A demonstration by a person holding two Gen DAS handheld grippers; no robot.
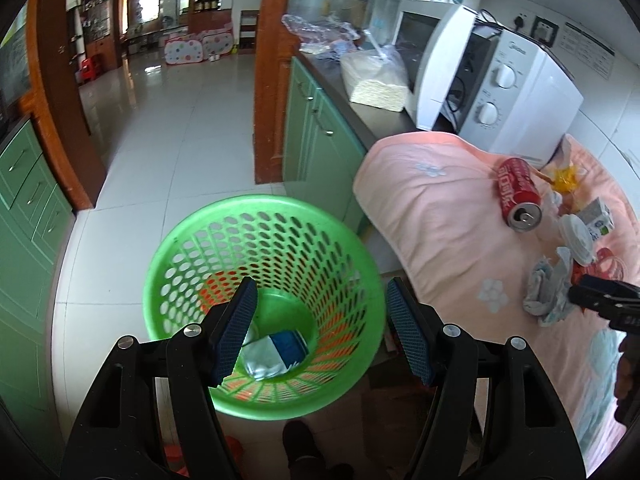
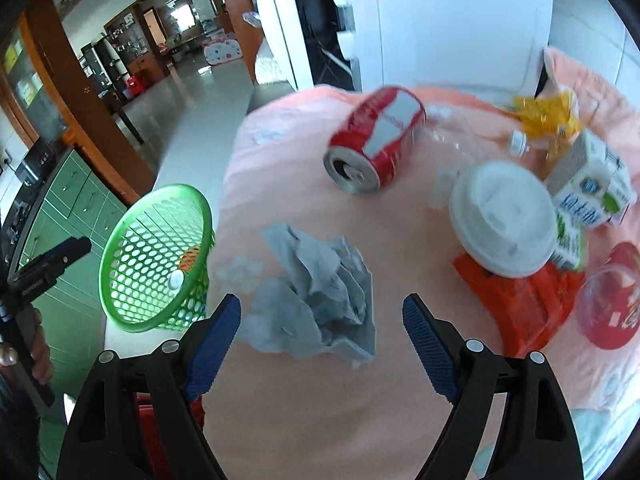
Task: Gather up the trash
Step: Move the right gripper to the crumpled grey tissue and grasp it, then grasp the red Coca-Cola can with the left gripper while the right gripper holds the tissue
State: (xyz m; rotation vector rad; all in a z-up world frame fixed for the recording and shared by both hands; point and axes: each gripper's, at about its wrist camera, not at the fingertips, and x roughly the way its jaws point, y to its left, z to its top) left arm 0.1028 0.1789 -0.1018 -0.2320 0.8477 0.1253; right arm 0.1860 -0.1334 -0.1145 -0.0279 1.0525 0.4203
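Note:
A green perforated basket stands on the floor beside the counter and holds a blue and white wrapper. My left gripper is open and empty above the basket. On the pink cloth lie a crumpled grey tissue, a red soda can on its side, a white lid, a small milk carton, an orange wrapper, a yellow wrapper and a clear red-tinted cup. My right gripper is open just in front of the tissue, touching nothing.
A white microwave with its door open stands at the back of the counter, next to a bag of grains. Green cabinets run below the counter. The basket also shows in the right wrist view.

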